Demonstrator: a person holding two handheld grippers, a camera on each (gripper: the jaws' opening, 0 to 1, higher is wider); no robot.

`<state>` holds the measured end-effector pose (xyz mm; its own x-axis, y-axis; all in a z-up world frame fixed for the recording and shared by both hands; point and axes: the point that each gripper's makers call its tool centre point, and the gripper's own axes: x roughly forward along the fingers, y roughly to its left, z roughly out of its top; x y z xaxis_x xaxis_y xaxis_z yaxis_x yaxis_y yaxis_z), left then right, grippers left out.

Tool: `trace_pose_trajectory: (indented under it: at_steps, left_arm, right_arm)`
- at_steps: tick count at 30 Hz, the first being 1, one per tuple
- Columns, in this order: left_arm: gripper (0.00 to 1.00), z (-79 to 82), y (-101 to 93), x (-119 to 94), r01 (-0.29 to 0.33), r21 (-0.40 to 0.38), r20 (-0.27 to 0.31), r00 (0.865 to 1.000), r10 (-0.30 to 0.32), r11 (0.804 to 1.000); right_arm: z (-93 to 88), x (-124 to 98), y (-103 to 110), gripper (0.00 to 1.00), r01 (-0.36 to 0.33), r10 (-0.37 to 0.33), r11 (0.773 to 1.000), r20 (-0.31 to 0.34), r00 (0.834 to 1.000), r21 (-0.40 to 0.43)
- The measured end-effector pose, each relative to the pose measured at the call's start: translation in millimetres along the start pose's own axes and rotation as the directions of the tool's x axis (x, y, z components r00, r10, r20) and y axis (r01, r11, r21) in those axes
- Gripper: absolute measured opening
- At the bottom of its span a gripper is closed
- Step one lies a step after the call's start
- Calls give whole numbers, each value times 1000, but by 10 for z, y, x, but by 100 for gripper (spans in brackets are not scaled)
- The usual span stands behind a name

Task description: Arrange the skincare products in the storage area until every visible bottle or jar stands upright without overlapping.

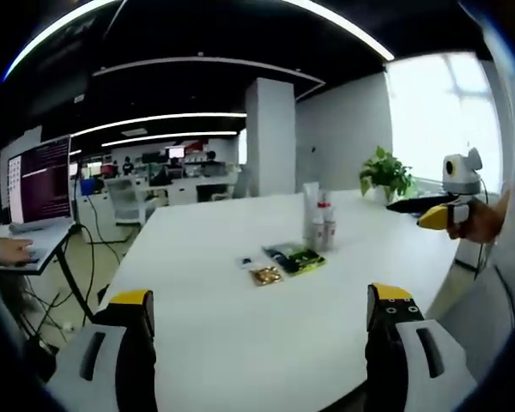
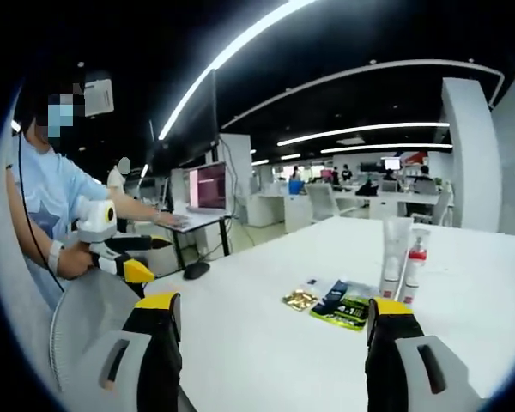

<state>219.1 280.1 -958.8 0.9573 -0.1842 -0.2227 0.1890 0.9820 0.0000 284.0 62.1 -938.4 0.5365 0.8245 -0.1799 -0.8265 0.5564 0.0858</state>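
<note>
Lettering on the products is too small and blurred to read in either view; no brand can be made out. On the white table (image 1: 240,343) a small group stands upright near the far side: a pale tube (image 2: 393,245), and touching or just beside it a clear bottle (image 2: 415,262) with a red cap. In the left gripper view the same tube (image 1: 311,206) and bottle (image 1: 328,225) appear, with what may be another small bottle in front, hard to separate. Flat packets lie just beside them: a green packet (image 2: 348,311), a dark blue packet (image 2: 333,296), a gold packet (image 2: 299,299) and a small white packet (image 1: 246,262). The left gripper (image 1: 262,313) is spread wide and holds nothing, well short of the products; it also shows at the left of the right gripper view (image 2: 137,271), held by a person's hand. The right gripper (image 2: 270,318) is likewise spread and bare; in the left gripper view its yellow tip (image 1: 433,216) enters from the right, partly cut off. A monitor (image 1: 41,180) shows purple text, unreadable.
</note>
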Motion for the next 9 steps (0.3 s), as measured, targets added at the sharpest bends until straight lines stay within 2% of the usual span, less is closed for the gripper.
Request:
trace_pose_trajectory:
  at_steps: [2,7,9]
  left_arm:
    - [99,-91,-37,24,12,22,-46,999,-10,1000]
    - [99,-194,-24,42,7,43,-95,996,-3,999]
    - [99,-192,-28,36,9,47,-96,995,-4,999]
  right_arm:
    - [6,21,-5,90,3,-3,1000,-1,1000,7]
    - [-39,95,46,89,-10,10,1000,-23,1000,-7]
    - [-78,115,53,89,-12,12,1000,-36,999,-7]
